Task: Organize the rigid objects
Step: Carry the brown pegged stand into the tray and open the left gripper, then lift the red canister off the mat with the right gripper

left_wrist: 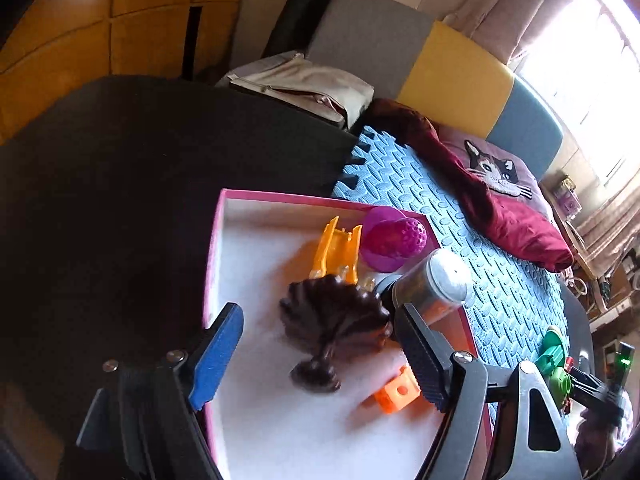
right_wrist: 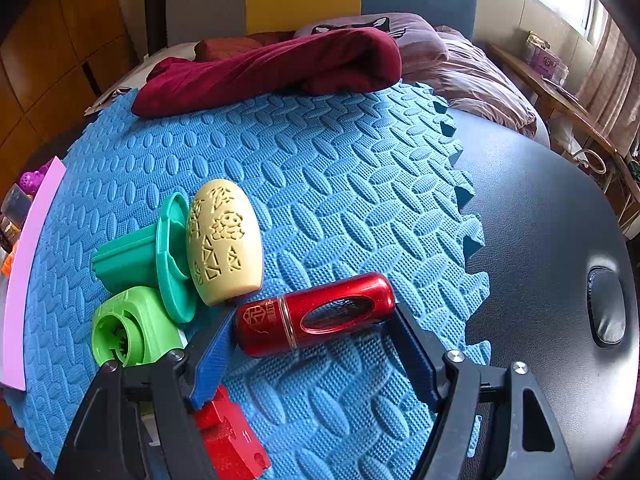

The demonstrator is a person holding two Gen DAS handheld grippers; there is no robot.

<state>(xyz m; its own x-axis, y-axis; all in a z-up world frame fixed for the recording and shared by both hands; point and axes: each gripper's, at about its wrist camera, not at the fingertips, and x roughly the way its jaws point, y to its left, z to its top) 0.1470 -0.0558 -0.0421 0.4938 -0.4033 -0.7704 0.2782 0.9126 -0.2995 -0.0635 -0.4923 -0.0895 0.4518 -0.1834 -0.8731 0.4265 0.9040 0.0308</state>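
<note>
In the left wrist view a pink-rimmed box [left_wrist: 216, 248] with a white floor holds a dark brown shell-shaped piece [left_wrist: 336, 316], an orange cube [left_wrist: 396, 392], an orange channel piece [left_wrist: 336, 248], a purple ball in a purple cup [left_wrist: 394, 236] and a silver-lidded jar [left_wrist: 436, 284]. My left gripper [left_wrist: 320, 314] hangs open over the box; the blurred brown shell lies between its fingers, and neither pad presses on it. In the right wrist view my right gripper [right_wrist: 314, 312] is shut lengthwise on a red metal capsule [right_wrist: 316, 314] on the blue foam mat [right_wrist: 340, 168].
Beside the capsule lie a cream carved egg shape [right_wrist: 224, 240], a teal flanged piece [right_wrist: 140, 260], a light green round piece [right_wrist: 128, 328] and a red block [right_wrist: 228, 436]. A maroon cloth [right_wrist: 272, 68] lies across the mat's far side. A black tabletop [right_wrist: 540, 220] extends right.
</note>
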